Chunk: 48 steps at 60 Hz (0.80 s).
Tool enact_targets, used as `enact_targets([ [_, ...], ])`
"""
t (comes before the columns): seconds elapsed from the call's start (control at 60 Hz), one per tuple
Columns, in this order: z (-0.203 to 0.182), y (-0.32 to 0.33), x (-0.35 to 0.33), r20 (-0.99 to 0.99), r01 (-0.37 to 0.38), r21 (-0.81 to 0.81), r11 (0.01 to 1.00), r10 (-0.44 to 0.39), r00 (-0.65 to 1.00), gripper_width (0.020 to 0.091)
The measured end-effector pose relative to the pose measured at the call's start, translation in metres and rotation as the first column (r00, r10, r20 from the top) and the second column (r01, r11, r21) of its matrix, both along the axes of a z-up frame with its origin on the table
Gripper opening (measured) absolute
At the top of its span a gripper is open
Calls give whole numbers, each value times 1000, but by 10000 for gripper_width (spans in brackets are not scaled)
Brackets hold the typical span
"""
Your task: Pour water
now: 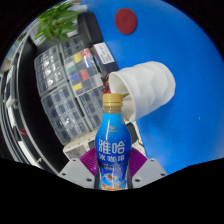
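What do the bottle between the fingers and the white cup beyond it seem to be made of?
The bottle, held between the gripper fingers, looks like thin plastic with a glossy printed blue label and an orange screw cap; highlights show on the label. The white cup, lying on its side, looks like matte paper or foam: no shine, soft shading. Which of these it is cannot be told.

Blue-labelled plastic bottle with orange cap (112,145) stands upright between the jaws of the gripper (112,172), pads at either side of its lower body; white ribbed paper cup (146,88) lies tipped just beyond and right of the bottle's cap, on the blue surface (180,40); clear plastic compartment box (68,85) sits left of the cup; round red disc (125,19) lies further behind; green plant (55,22) behind the box.
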State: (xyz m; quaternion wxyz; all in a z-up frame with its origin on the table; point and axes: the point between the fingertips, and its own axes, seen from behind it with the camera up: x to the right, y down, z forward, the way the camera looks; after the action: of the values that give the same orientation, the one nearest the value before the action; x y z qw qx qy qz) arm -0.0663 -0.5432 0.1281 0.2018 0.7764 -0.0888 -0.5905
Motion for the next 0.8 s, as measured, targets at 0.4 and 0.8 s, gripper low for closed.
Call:
enact_targets([
  [0.4, 28, 29, 8, -16, -115, 430, 895, 135, 991, 375],
  [0.8, 104, 195, -14, 22, 11, 985, -173, 186, 982, 379],
])
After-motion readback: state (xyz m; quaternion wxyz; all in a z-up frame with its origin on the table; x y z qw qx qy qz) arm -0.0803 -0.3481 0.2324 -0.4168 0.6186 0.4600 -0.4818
